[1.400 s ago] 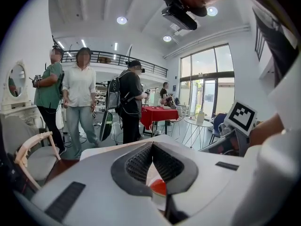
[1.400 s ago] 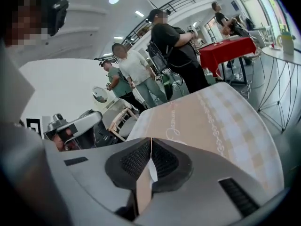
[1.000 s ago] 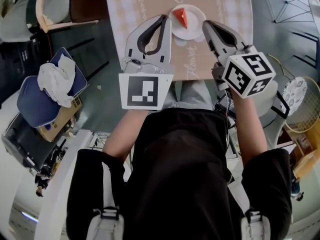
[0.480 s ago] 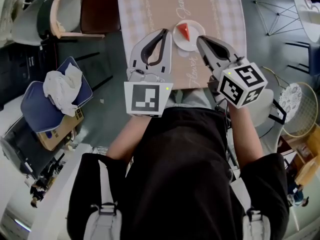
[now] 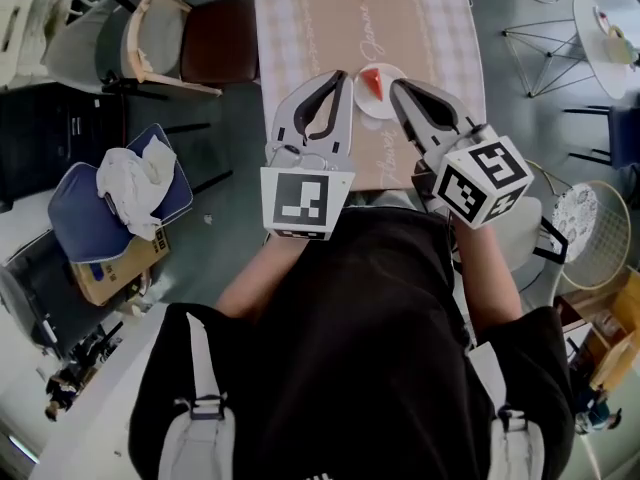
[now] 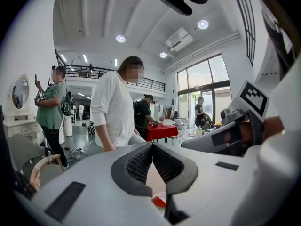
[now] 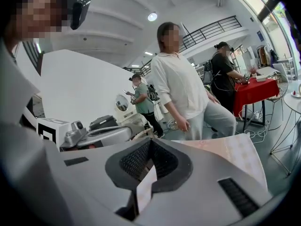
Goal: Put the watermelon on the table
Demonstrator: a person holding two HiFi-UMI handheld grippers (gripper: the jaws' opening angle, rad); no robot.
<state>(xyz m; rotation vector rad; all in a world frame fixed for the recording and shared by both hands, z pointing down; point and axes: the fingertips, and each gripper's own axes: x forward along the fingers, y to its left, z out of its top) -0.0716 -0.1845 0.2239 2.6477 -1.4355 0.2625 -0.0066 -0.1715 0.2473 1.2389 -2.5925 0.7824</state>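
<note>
A red watermelon slice [image 5: 371, 80] lies on a small white plate [image 5: 385, 103] on the table with the beige checked cloth [image 5: 300, 28]. In the head view my left gripper [image 5: 342, 76] hovers above the table just left of the plate, its jaws shut and holding nothing. My right gripper [image 5: 393, 85] hovers at the plate's right side, also shut and holding nothing. In the left gripper view the closed jaws [image 6: 151, 146] fill the foreground and the watermelon slice [image 6: 159, 202] shows below them. The right gripper view shows its closed jaws [image 7: 150, 142] over the cloth [image 7: 237, 157].
A wooden chair with a brown seat [image 5: 215, 43] stands left of the table. A blue-cushioned seat with a white cloth [image 5: 120, 183] and a cardboard box [image 5: 105, 273] are further left. A wire frame [image 5: 545, 43] is on the right. A person in white [image 6: 113, 112] stands beyond the table.
Both grippers have risen, and the table and plate look smaller and farther below. The watermelon slice still lies on its plate. Both jaws stayed shut.
</note>
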